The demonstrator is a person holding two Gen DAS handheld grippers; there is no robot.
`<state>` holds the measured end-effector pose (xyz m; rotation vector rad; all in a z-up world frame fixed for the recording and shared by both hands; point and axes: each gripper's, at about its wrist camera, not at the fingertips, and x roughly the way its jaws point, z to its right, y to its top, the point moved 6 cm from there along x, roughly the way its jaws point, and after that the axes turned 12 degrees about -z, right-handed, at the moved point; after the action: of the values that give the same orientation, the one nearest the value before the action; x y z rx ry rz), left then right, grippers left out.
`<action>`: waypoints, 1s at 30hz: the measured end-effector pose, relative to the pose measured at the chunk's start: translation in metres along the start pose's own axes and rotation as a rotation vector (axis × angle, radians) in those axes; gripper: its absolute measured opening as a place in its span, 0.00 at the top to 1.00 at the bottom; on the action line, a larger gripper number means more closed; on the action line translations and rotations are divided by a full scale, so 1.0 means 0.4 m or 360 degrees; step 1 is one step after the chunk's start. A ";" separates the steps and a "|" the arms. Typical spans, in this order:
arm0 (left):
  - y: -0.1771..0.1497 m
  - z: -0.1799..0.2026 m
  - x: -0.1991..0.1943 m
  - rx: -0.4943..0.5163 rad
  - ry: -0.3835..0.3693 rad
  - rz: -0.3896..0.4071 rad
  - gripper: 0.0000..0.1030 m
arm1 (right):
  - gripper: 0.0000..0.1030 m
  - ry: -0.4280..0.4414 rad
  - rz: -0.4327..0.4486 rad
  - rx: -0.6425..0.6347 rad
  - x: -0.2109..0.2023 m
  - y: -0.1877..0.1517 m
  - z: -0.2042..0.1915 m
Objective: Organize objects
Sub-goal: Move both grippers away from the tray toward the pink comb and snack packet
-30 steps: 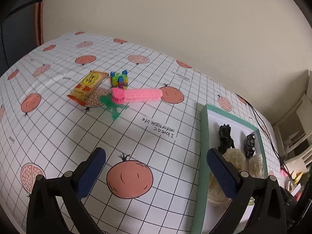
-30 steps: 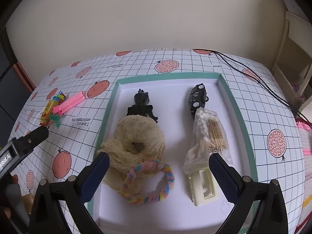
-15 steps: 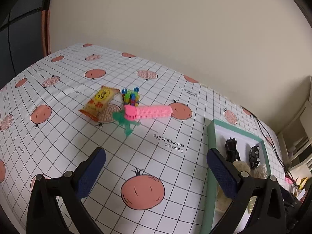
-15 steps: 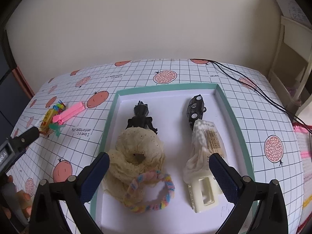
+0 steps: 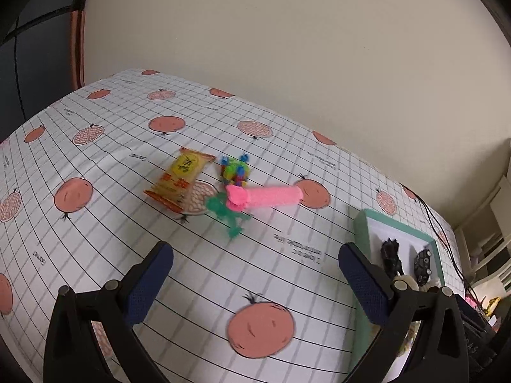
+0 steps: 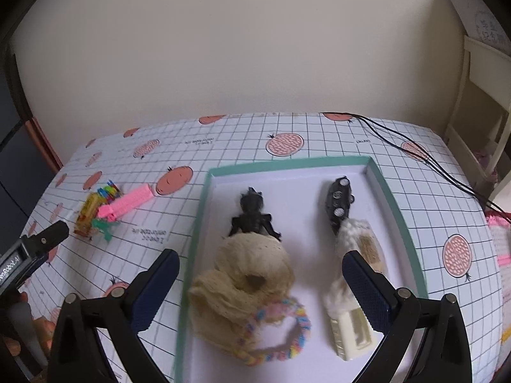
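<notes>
On the chequered cloth lie a yellow snack packet (image 5: 180, 182), a small multicoloured block toy (image 5: 235, 169), a pink comb-like piece (image 5: 265, 195) and a green toy figure (image 5: 225, 212), all clustered together. My left gripper (image 5: 255, 282) hangs open, short of them and empty. The same cluster shows left of the tray in the right wrist view, with the pink piece (image 6: 126, 202) plainest. My right gripper (image 6: 260, 289) stands open over the teal-rimmed white tray (image 6: 396, 210), which holds a black figure (image 6: 252, 215), black car (image 6: 338, 199), cream scrunchie (image 6: 246, 274), pastel hair tie (image 6: 278, 335), cotton swab bag (image 6: 357, 242) and cream clip (image 6: 353, 332).
The tray (image 5: 361, 226) sits at the right in the left wrist view. Black cables (image 6: 415, 153) run across the cloth's far right corner. A white shelf unit (image 6: 479, 102) stands beyond the table's right edge. A plain wall backs the table.
The left gripper has drawn back and swung left, so the loose cluster sits more central and the tray slides to the right edge. The right gripper has lifted slightly over the tray.
</notes>
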<state>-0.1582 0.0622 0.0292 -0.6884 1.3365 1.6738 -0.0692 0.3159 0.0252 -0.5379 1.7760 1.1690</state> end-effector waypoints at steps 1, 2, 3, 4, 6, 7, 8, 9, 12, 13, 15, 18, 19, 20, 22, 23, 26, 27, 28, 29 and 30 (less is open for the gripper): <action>0.008 -0.016 -0.001 -0.0014 0.0003 0.0005 0.00 | 0.00 0.0013 -0.0004 -0.0001 0.004 0.003 -0.008; 0.015 -0.030 0.000 -0.0027 0.0008 0.0011 0.00 | 0.00 0.0016 -0.0008 -0.0005 0.008 0.004 -0.015; 0.021 -0.045 -0.001 -0.0036 0.0017 0.0014 0.00 | 0.00 0.0011 -0.0010 -0.0015 0.012 0.005 -0.025; 0.027 -0.062 0.000 -0.0045 0.0034 0.0013 0.00 | 0.00 0.0005 -0.0008 -0.0031 0.016 0.008 -0.039; 0.036 -0.093 -0.001 -0.0044 0.0072 0.0012 0.00 | 0.00 0.0015 -0.0003 -0.0054 0.020 0.013 -0.063; 0.040 -0.109 -0.002 -0.0044 0.0092 0.0011 0.00 | 0.00 0.0030 0.0003 -0.0064 0.023 0.018 -0.079; 0.043 -0.123 -0.003 -0.0046 0.0109 0.0012 0.00 | 0.00 0.0043 0.0011 -0.0073 0.023 0.021 -0.095; 0.047 -0.140 -0.005 -0.0054 0.0125 0.0014 0.00 | 0.00 0.0050 0.0018 -0.0082 0.023 0.021 -0.108; 0.062 -0.193 -0.012 -0.0087 0.0138 0.0025 0.00 | 0.00 0.0084 0.0027 -0.0123 0.027 0.026 -0.161; 0.065 -0.208 -0.013 -0.0101 0.0141 0.0022 0.00 | 0.00 0.0094 0.0034 -0.0140 0.027 0.026 -0.181; 0.070 -0.236 -0.012 -0.0131 0.0139 0.0014 0.00 | 0.00 0.0113 0.0045 -0.0168 0.028 0.027 -0.216; 0.078 -0.272 -0.008 -0.0167 0.0145 -0.0011 0.00 | 0.01 0.0150 0.0038 -0.0205 0.040 0.023 -0.268; 0.080 -0.278 -0.005 -0.0169 0.0149 -0.0020 0.00 | 0.01 0.0154 0.0033 -0.0213 0.046 0.022 -0.279; 0.083 -0.283 -0.002 -0.0171 0.0158 -0.0028 0.00 | 0.01 0.0159 0.0025 -0.0219 0.053 0.022 -0.290; 0.093 -0.288 0.003 -0.0166 0.0169 -0.0031 0.00 | 0.02 0.0165 0.0005 -0.0222 0.068 0.021 -0.311; 0.098 -0.288 0.006 -0.0163 0.0171 -0.0031 0.00 | 0.02 0.0169 -0.0002 -0.0225 0.075 0.022 -0.319; 0.112 -0.285 0.017 -0.0162 0.0175 -0.0029 0.00 | 0.04 0.0144 -0.0024 -0.0256 0.092 0.029 -0.342; 0.115 -0.285 0.023 -0.0165 0.0182 -0.0034 0.00 | 0.04 0.0138 -0.0025 -0.0268 0.095 0.030 -0.347; 0.119 -0.284 0.031 -0.0175 0.0188 -0.0038 0.00 | 0.04 0.0125 -0.0024 -0.0281 0.098 0.034 -0.353; 0.123 -0.283 0.040 -0.0182 0.0181 -0.0045 0.00 | 0.04 0.0110 -0.0018 -0.0280 0.100 0.039 -0.357; 0.126 -0.280 0.048 -0.0185 0.0169 -0.0051 0.00 | 0.04 0.0108 -0.0019 -0.0274 0.104 0.043 -0.357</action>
<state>-0.2217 -0.0421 0.0068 -0.8726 1.3018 1.7198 -0.1670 0.2027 0.0165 -0.6955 1.7360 1.3168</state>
